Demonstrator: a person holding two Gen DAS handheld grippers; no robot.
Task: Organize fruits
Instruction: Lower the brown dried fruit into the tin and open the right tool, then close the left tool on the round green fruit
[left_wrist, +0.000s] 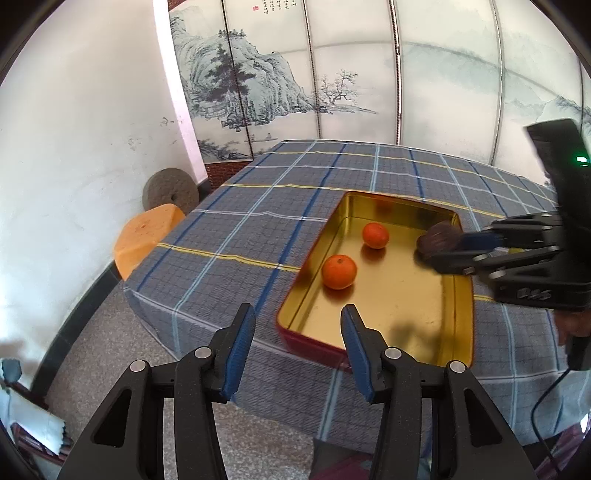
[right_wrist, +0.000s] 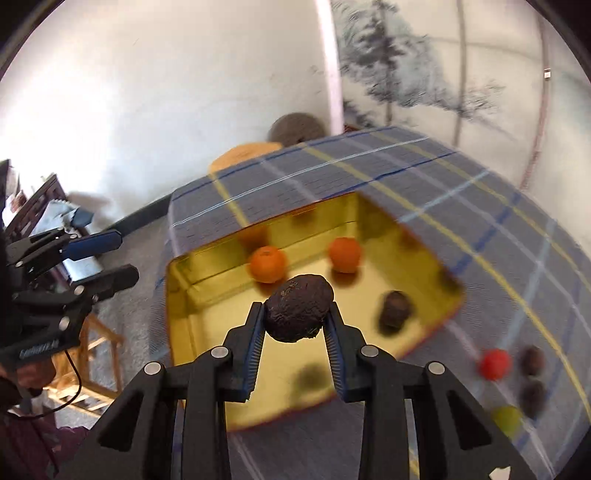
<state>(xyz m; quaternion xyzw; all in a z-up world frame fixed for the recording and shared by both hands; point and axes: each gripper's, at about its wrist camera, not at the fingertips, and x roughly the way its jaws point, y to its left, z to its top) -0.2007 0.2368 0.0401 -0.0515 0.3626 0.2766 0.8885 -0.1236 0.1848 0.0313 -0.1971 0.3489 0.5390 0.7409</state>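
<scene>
Orange tangerines (right_wrist: 267, 264) lie beneath the clamped avocado (right_wrist: 298, 308).

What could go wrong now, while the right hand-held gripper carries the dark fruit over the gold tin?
1. The right hand-held gripper grips the dark fruit only at its tips; it may slip out.
2. Dropped, it could knock the two oranges or the dark fruit already in the tin.

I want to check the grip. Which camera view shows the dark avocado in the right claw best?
The right wrist view: the avocado sits sharp and central, pinched in the right claw above the gold tin. The left wrist view shows it blurred, partly hidden by fingers, at the frame's right.
</scene>
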